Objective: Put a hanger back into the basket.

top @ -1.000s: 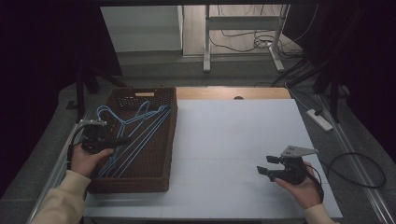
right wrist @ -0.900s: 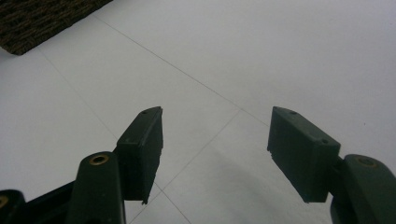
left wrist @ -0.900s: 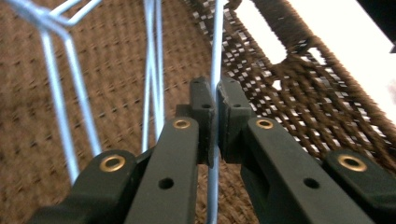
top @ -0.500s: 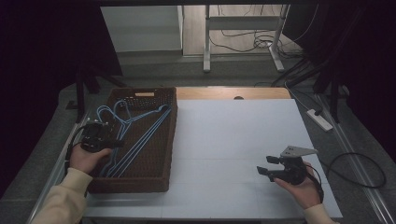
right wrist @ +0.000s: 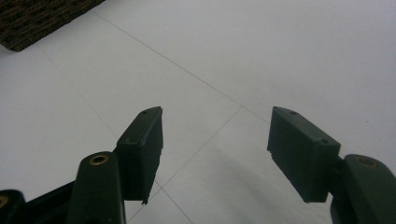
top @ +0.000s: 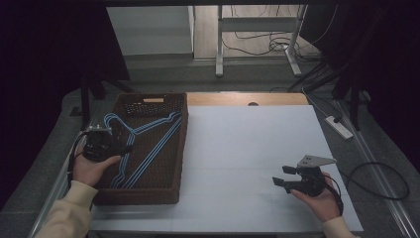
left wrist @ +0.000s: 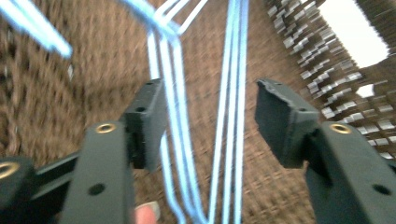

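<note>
Our left hand-held gripper [left wrist: 210,121] hangs over the hangers [top: 143,144] in the basket [top: 181,148], jaws apart with blue wires between them. We think the job now is to grab one hanger — so we should go low, pinch just one wire, and lift it straight up past the basket wall. Our right hand-held gripper [right wrist: 215,154] waits over the desk [top: 247,148], jaws apart and holding nothing — lots of bare room there.
</note>
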